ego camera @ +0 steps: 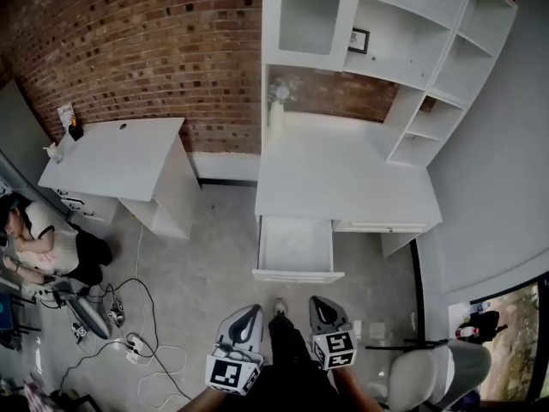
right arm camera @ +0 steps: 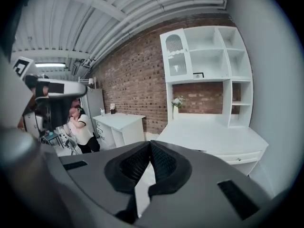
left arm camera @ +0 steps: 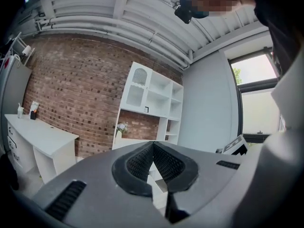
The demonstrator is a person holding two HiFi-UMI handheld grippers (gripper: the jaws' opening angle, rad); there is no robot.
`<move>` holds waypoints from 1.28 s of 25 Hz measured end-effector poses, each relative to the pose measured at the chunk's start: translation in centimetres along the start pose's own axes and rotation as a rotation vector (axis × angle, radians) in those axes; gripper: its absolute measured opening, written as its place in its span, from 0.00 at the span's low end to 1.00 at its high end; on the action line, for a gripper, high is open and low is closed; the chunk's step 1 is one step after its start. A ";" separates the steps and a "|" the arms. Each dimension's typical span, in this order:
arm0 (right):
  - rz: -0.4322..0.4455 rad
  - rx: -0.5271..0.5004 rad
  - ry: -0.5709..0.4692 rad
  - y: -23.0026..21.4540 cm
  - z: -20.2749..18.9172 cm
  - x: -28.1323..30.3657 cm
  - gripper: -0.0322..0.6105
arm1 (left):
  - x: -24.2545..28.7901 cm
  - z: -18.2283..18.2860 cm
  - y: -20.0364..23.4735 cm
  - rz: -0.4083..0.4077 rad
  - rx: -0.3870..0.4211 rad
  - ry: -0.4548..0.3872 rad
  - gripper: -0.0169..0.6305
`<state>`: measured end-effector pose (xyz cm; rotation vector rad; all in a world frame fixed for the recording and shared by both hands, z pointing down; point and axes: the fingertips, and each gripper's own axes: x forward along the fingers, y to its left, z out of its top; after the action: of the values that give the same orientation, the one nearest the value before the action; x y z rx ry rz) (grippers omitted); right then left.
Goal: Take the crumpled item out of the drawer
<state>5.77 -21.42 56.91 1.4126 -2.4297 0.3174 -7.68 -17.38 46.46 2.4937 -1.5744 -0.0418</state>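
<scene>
Head view: the drawer [ego camera: 298, 274] stands pulled out from under the white tabletop [ego camera: 343, 187]. It lies straight ahead of the person, and its long axis runs away from them toward the brick wall [ego camera: 146, 50]. Its floor shows pale and faintly mottled. The crumpled item should lie in there, but it cannot be picked out from the white lining at this height. The left claw [ego camera: 244, 318] and the right claw [ego camera: 321, 307] hang side by side low in the picture, well short of the drawer front, with bare floor [ego camera: 214, 264] between. The right claw lines up with the drawer's right half, while the left sits just outside its left edge. By my reading the right one is slightly nearer, and the reach is forward and down into the open top.

Left gripper view: the two ribbed pads [left arm camera: 166, 163] meet at their tips with nothing between them, so this claw is closed and empty. It looks level at the shelving, above the drawer. Only a white scrap shows in the gap below the pads, and I cannot tell what it is.

Right gripper view: the pads [right arm camera: 164, 163] are also pressed together at the tips and hold nothing. This claw aims over the tabletop, and the drawer's inside is not in sight. It would have to open and tip downward before any grasp.
</scene>
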 end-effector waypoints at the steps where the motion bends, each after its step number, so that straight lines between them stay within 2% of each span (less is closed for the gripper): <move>1: 0.004 -0.005 0.019 -1.3 0.2 2.5 0.07 | 2.0 0.4 0.9 0.007 0.004 0.004 0.06; 3: 0.017 -0.008 0.073 -4.0 -0.1 7.5 0.08 | 6.0 1.0 2.5 0.017 -0.001 0.016 0.06; 5: 0.047 -0.002 0.167 -6.4 -2.0 12.7 0.12 | 9.6 1.3 3.7 0.022 -0.009 0.026 0.06; 11: 0.103 0.030 0.511 -13.3 -12.6 27.7 0.22 | 20.1 -0.5 7.5 0.041 -0.037 0.078 0.06; 16: 0.078 0.084 0.694 -17.6 -20.8 35.8 0.24 | 26.5 -2.4 9.9 0.086 -0.087 0.141 0.06; 22: 0.059 0.069 0.870 -20.4 -29.5 41.5 0.27 | 32.0 -5.5 12.7 0.124 -0.133 0.169 0.06; 27: 0.063 0.047 0.927 -21.3 -33.3 43.8 0.32 | 33.7 -7.5 14.5 0.161 -0.155 0.208 0.06; 32: 0.087 0.045 0.996 -21.4 -36.5 44.8 0.30 | 33.8 -9.4 15.5 0.192 -0.170 0.241 0.06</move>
<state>9.27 -55.34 108.24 0.8312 -1.6451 0.8554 -5.60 -52.79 61.05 2.1215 -1.6244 0.1411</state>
